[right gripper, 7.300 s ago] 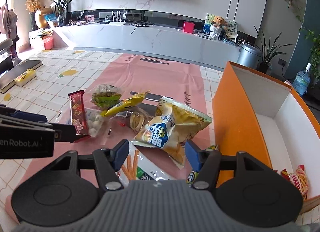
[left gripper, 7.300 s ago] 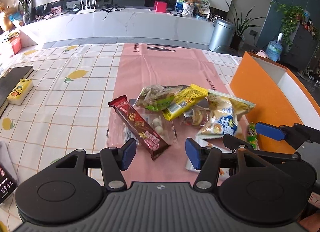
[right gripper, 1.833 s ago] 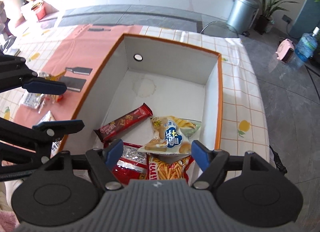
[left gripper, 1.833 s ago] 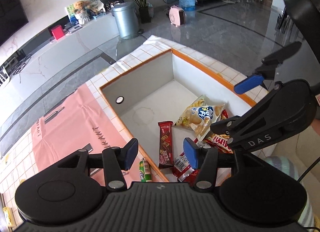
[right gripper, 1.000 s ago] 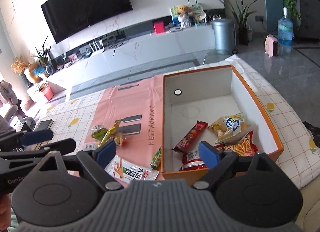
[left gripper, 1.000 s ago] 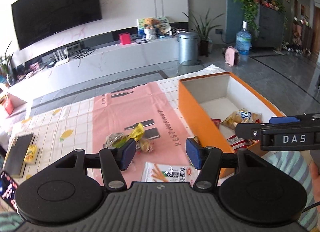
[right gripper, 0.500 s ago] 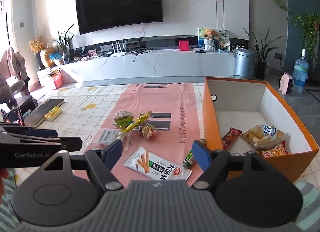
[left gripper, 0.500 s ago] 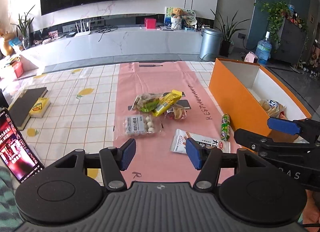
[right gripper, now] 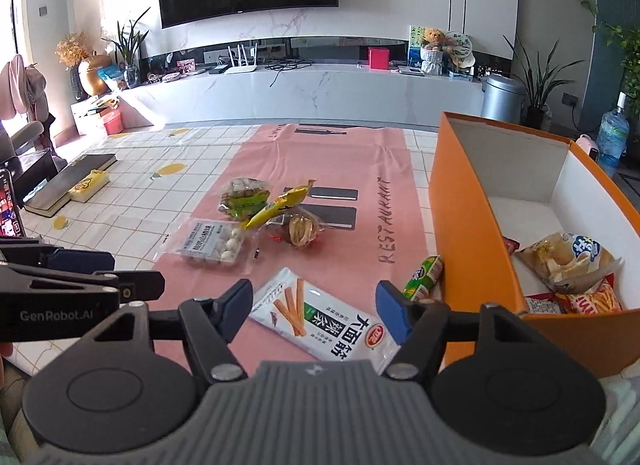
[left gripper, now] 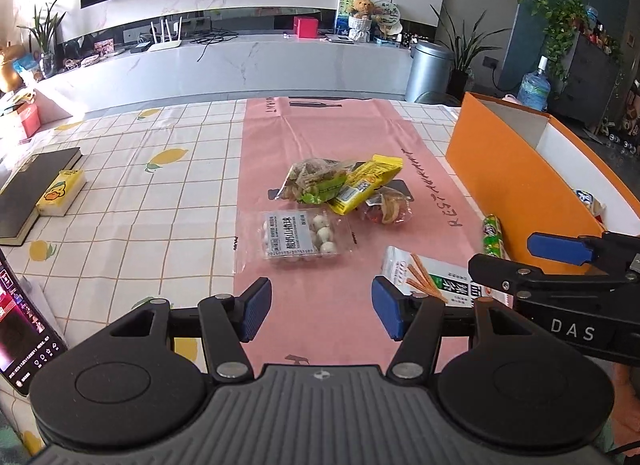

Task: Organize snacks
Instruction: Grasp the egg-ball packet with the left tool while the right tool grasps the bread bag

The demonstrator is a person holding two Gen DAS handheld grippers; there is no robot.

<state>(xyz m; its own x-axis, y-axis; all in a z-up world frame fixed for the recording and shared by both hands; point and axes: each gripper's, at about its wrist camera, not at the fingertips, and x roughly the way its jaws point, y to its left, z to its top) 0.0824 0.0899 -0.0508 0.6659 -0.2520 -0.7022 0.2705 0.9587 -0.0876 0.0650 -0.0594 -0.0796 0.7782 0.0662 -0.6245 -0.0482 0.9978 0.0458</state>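
Loose snacks lie on a pink mat (left gripper: 320, 137): a clear pack of white balls (left gripper: 298, 240), a green nut bag (left gripper: 316, 181), a yellow packet (left gripper: 366, 185), a small clear wrapped snack (left gripper: 386, 207), a white stick-snack bag (right gripper: 324, 315) and a green tube (right gripper: 424, 273) against the orange box (right gripper: 460, 225). The box holds a chips bag (right gripper: 568, 257) and red packets. My left gripper (left gripper: 320, 309) is open and empty above the mat's near end. My right gripper (right gripper: 314, 311) is open and empty over the white bag.
A black book (left gripper: 28, 185) with a yellow box (left gripper: 60, 193) lies at the table's left. A phone (left gripper: 20, 325) stands at the near left edge. The tablecloth is checked white with lemons.
Both grippers have swung from over the orange box back to the mat and moved lower and closer to the loose snacks. The red bar and chips bag now lie in the box.
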